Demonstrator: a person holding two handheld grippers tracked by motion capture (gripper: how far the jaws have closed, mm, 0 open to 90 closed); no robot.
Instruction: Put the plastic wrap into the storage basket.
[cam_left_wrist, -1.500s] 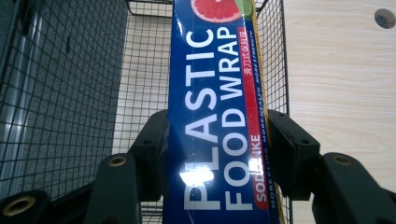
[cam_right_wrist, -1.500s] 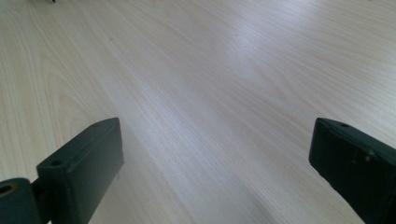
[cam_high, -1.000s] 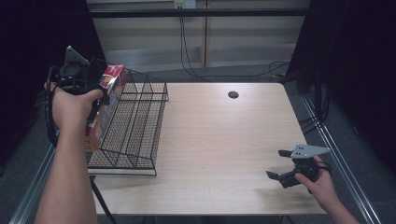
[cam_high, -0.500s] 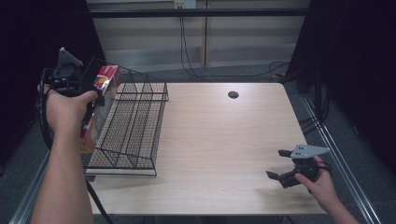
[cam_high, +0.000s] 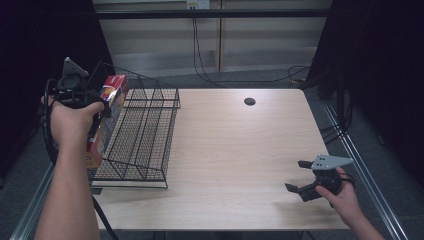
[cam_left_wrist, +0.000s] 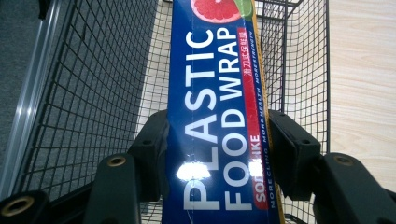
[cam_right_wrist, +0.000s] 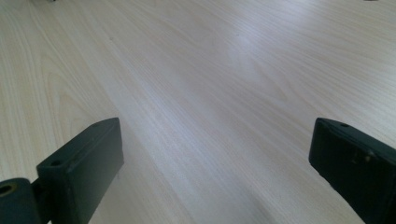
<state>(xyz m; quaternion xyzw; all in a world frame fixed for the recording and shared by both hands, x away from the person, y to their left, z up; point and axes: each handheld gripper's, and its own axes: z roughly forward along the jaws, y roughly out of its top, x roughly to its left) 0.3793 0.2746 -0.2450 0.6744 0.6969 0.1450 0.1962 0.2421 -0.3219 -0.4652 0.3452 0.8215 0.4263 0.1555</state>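
Pale wood desk (cam_high: 235, 150) against dark curtains, cables along the back wall. At desk's left edge, black wire basket (cam_high: 145, 135) w/ a plastic food wrap box (cam_left_wrist: 217, 116) held over its left wall. Left claw (cam_high: 97, 107) clamped across the box's narrow sides, pads (cam_left_wrist: 152, 154) pressed flat to the blue carton; box runs lengthwise along the basket, far end w/ grapefruit print toward the back wall. Whether box touches the mesh floor: can't tell. Right claw (cam_high: 302, 176) parked near desk's front right corner, jaws wide apart, nothing btwn them but bare wood (cam_right_wrist: 210, 93). Step in hand, by the look: lowering or lifting the box at the basket. Next move likely needs a steady, level carry clear of the wire rim.
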